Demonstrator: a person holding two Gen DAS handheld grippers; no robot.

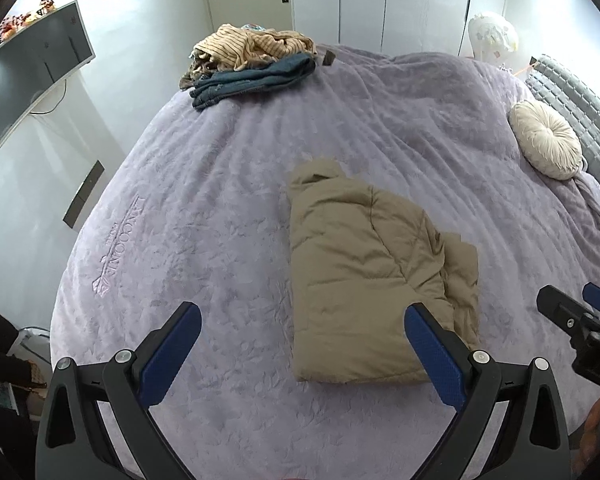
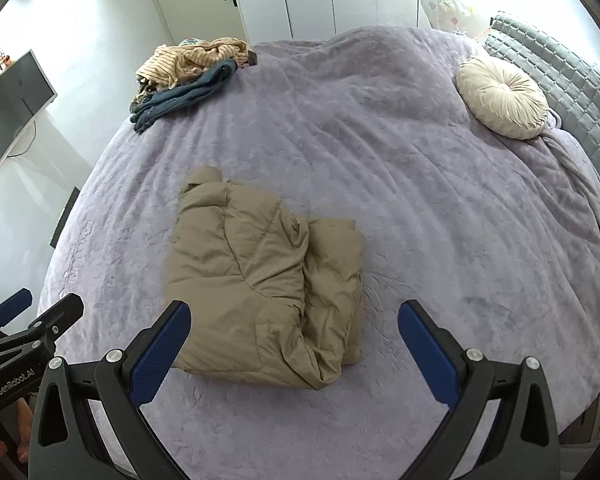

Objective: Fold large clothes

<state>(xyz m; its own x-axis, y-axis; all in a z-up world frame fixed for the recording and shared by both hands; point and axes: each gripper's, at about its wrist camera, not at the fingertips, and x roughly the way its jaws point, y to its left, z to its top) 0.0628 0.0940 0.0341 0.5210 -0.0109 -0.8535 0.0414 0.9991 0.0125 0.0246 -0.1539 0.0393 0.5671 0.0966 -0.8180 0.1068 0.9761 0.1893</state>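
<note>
A tan padded jacket (image 1: 360, 276) lies folded into a compact bundle on the lilac bedspread (image 1: 204, 208); it also shows in the right wrist view (image 2: 260, 280). My left gripper (image 1: 302, 320) is open and empty, held above the near edge of the jacket, its right finger over the jacket's near right corner. My right gripper (image 2: 294, 320) is open and empty, held above the jacket's near end. The right gripper also shows at the right edge of the left wrist view (image 1: 580, 316), and the left gripper at the left edge of the right wrist view (image 2: 28, 316).
A pile of clothes, striped beige (image 1: 252, 46) over dark blue (image 1: 252, 80), sits at the bed's far left corner. A round cream cushion (image 1: 546, 140) lies by the grey quilted headboard (image 1: 580, 104). A monitor (image 1: 28, 68) hangs on the left wall.
</note>
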